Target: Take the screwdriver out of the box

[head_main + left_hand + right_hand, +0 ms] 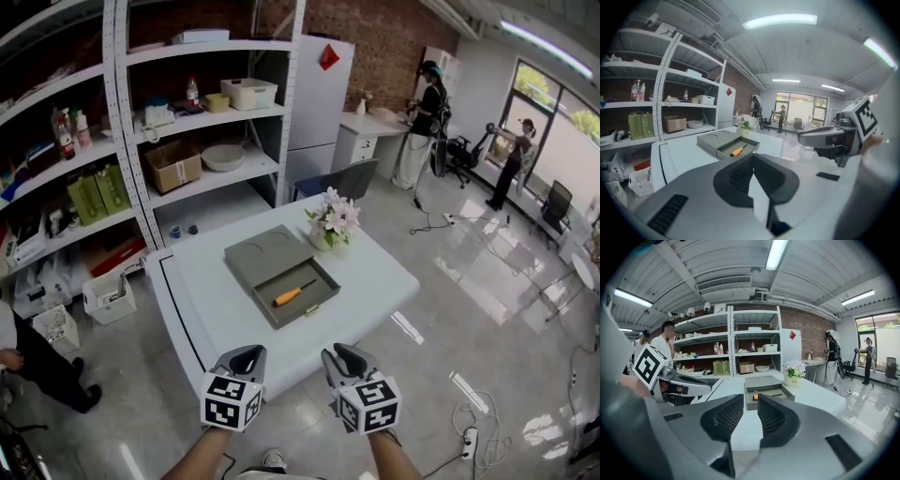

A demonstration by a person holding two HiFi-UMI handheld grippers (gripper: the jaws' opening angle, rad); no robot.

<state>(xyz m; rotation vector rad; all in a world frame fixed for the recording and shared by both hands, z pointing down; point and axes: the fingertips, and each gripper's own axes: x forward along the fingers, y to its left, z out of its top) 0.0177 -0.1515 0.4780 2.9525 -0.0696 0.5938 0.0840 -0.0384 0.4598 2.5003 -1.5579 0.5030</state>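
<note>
I'm holding the left gripper (246,357) with jaws together and the right gripper (343,356) with jaws apart, both empty, near the table (380,272). The screwdriver (292,294) is lying in the box (255,251).

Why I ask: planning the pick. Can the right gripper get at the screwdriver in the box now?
Likely yes after an approach: the box is open, the screwdriver lies uncovered, nothing stands between, and the right gripper has open, empty jaws.
</note>
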